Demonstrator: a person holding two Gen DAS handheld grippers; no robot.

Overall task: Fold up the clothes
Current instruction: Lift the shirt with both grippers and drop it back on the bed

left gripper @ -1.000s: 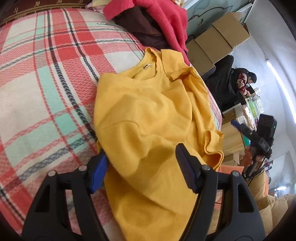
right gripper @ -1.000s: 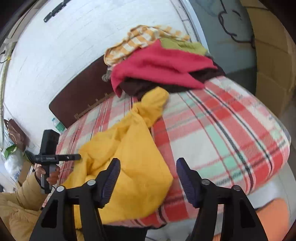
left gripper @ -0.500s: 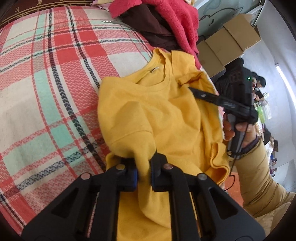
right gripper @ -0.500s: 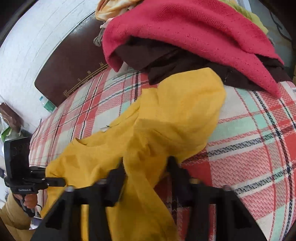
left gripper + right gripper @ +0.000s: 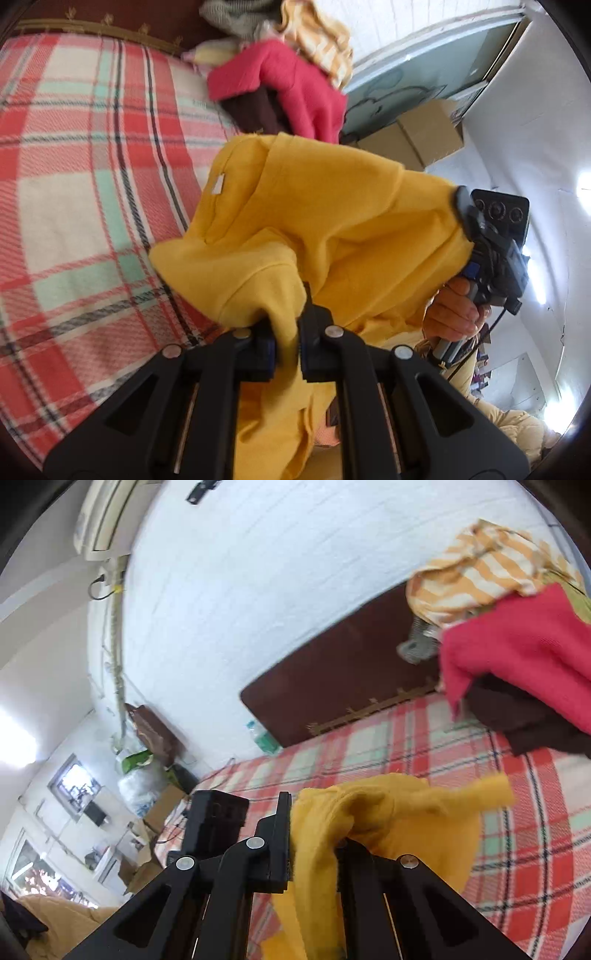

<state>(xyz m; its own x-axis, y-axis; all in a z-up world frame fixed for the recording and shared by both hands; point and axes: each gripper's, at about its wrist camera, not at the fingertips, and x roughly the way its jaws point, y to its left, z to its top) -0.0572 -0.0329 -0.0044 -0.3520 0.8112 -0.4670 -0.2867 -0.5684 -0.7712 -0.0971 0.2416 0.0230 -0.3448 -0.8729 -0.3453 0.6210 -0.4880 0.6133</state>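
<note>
The plaid bed [image 5: 85, 177] carried a heap of unfolded clothes [image 5: 295, 92] at its head, and the yellow shirt [image 5: 332, 221] hung lifted above the cover. My left tool [image 5: 284, 350] and right tool [image 5: 314, 856] were each clamped on a shirt edge. I judged this the spreading step; next, lay it flat.

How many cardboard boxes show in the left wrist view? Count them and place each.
2, stacked by the wall past the bed's far corner: the upper box and the lower box. The yellow shirt may hide more.
</note>
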